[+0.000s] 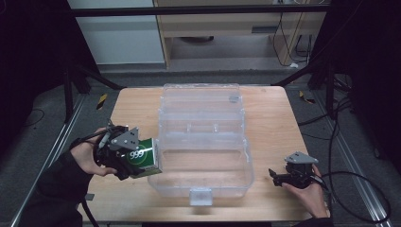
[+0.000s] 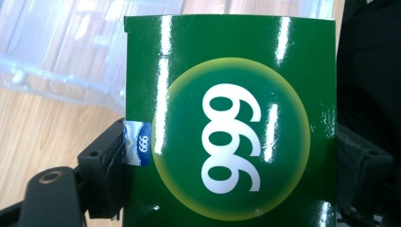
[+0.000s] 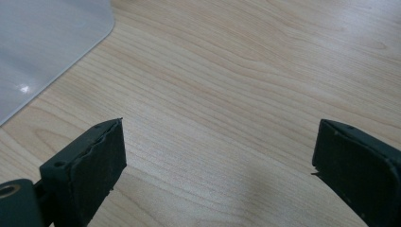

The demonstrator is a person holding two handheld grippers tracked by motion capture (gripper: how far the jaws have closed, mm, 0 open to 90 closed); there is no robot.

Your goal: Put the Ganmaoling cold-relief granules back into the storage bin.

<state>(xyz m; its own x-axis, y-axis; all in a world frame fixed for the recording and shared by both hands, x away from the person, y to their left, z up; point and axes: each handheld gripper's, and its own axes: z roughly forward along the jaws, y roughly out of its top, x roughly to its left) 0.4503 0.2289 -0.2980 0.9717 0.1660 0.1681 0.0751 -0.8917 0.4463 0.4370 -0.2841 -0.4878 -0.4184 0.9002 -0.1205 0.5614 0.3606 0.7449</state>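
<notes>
Clamped between the jaws of the left gripper [image 1: 135, 158], a green box [image 1: 144, 158] marked 999 is held above the table [image 1: 272, 123], just beside the left wall of an open clear plastic case [image 1: 203, 142]. Its long axis is tipped, the far end aimed toward the case. At right, the right gripper [image 1: 276, 176] is kept low with jaws spread wide, nothing between them.

In the left gripper view, the green box [image 2: 230, 127] runs off the bottom edge and covers most of the clear plastic case [image 2: 61, 52], which appears blurred behind it. The box also hides the inner face of the right-hand jaw. In the right gripper view, the case corner [image 3: 45, 45] is cut off by the left and top edges.
</notes>
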